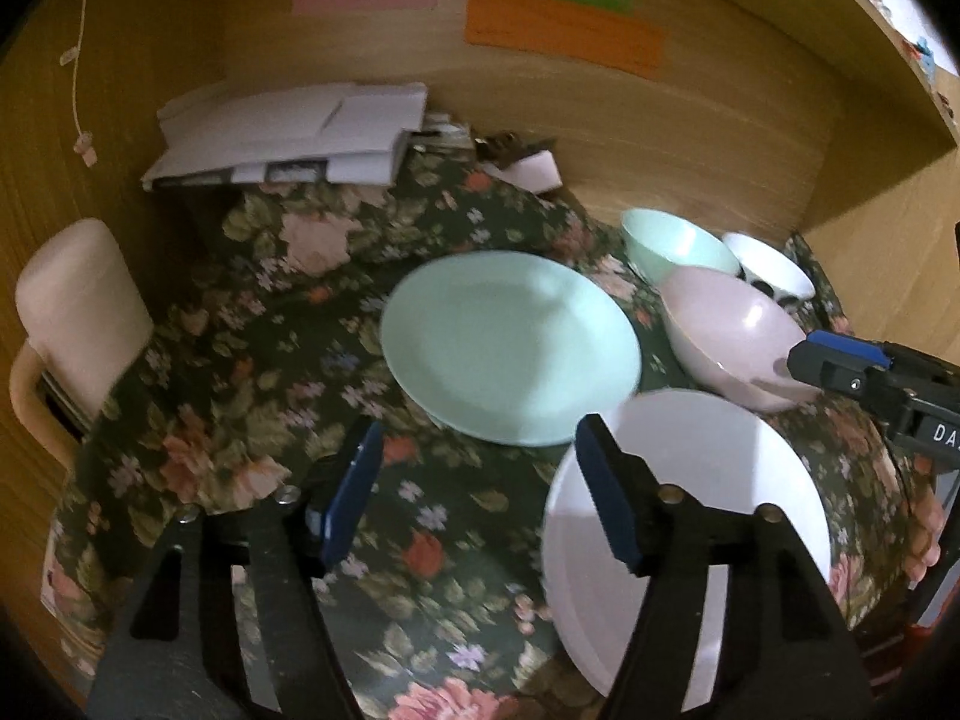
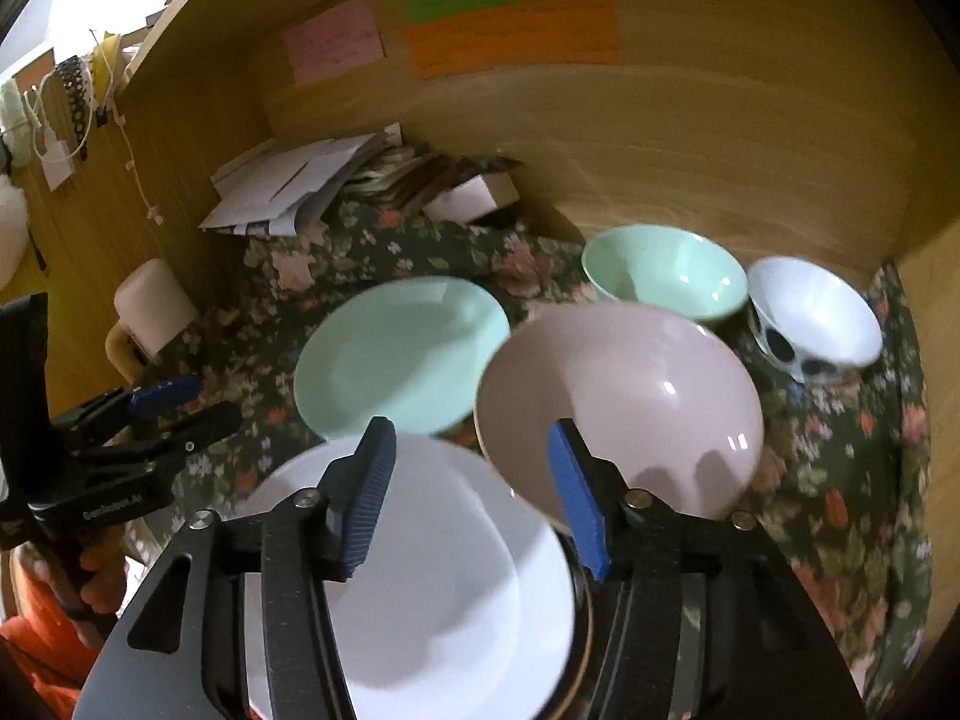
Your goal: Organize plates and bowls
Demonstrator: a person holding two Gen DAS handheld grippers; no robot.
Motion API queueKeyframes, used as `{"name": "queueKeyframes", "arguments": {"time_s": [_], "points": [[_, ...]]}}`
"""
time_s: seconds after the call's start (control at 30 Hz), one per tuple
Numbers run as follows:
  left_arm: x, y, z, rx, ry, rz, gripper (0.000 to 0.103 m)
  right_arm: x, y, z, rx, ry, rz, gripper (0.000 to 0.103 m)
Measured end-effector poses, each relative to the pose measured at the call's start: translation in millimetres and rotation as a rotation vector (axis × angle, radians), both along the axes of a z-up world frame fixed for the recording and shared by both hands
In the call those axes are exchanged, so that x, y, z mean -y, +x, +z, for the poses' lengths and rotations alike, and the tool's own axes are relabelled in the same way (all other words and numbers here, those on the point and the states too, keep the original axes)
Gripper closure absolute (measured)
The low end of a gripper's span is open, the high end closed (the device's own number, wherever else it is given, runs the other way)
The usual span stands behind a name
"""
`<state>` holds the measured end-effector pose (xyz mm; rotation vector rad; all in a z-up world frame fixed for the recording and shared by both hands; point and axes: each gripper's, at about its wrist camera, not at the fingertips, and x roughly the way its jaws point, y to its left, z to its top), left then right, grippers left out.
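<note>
Nearest: white plate (image 2: pixel 414 564) at 6 o'clock on the floral cloth (image 2: pixel 840 450). The right gripper (image 2: pixel 471 492) hangs over it with fingers spread wide, gripping nothing; its right pad (image 2: pixel 573 498) sits at the near rim of the pink bowl (image 2: pixel 624 402). The left gripper (image 1: pixel 477 492) is likewise open and empty, right pad overlapping the white plate's left edge in its own view, left pad over bare cloth.

Mid: green plate (image 2: pixel 399 354) at 11 o'clock, its near edge just beside the white plate (touching or not, cannot tell). Pink bowl at 1 o'clock.

Far: green bowl (image 2: pixel 666 279) just behind the pink one, spotted bowl (image 2: pixel 816 318) at 2 o'clock. Papers (image 2: pixel 288 192) and a pale mug (image 2: pixel 156 306) at the back, off task.

Judgement: sorting has barely begun; nothing is stacked. The step in hand looks like an approach to the pink bowl. Next move calls for straddling its rim squarely and closing before lifting (glossy, may slip).
</note>
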<state>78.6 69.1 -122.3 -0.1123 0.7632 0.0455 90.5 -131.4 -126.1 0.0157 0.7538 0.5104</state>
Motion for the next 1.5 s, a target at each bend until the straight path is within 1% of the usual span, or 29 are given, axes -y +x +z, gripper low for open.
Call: {"name": "queueKeyframes", "arguments": {"time_s": [0.07,0.2,0.37,0.5,0.63,0.83,0.97,1.07,1.13,1.2,1.27,1.33,1.4,1.5], "points": [[-5.1,5.1,3.2,0.01,0.015,0.012,0.03,-3.3,8.4,2.1,0.003,0.002,0.003,0.043],[-18.4,16.2,5.8,0.011,0.01,0.029,0.026,-14.9,29.3,4.5,-0.008,-0.008,0.033,0.043],[-37.0,30.0,2.5,-0.011,-0.004,0.067,0.026,-33.6,54.9,1.4,-0.025,-0.042,0.071,0.043],[-52.5,40.6,-4.4,-0.041,-0.022,0.095,0.026,-50.6,77.5,-6.0,-0.057,-0.077,0.095,0.043],[-62.0,49.1,-10.9,-0.063,-0.02,0.109,0.026,-65.2,102.8,-16.7,-0.1,-0.119,0.111,0.043],[-69.2,63.0,-22.7,-0.096,-0.032,0.1,0.026,-81.8,138.2,-34.9,-0.159,-0.2,0.113,0.043],[-74.1,71.2,-30.7,-0.115,-0.046,0.097,0.026,-88.4,158.5,-48.6,-0.233,-0.218,0.117,0.043],[-78.3,76.5,-37.1,-0.131,-0.062,0.095,0.026,-94.0,167.1,-55.6,-0.253,-0.253,0.124,0.044],[-81.4,79.4,-40.6,-0.143,-0.069,0.092,0.026,-98.5,172.5,-61.1,-0.271,-0.279,0.128,0.045],[-83.3,82.1,-43.8,-0.149,-0.075,0.089,0.026,-102.3,177.9,-67.2,-0.298,-0.303,0.133,0.055],[-84.3,82.6,-45.7,-0.15,-0.078,0.085,0.026,-105.6,183.3,-73.7,-0.317,-0.319,0.135,0.063],[-85.0,82.9,-46.9,-0.146,-0.082,0.078,0.026,-107.8,186.7,-77.1,-0.329,-0.322,0.131,0.063],[-85.1,81.5,-47.3,-0.139,-0.079,0.071,0.026,-108.6,185.8,-75.9,-0.332,-0.311,0.132,0.068],[-83.4,76.5,-46.5,-0.122,-0.07,0.051,0.026,-114.0,181.7,-74.8,-0.324,-0.332,0.133,0.068]]}}
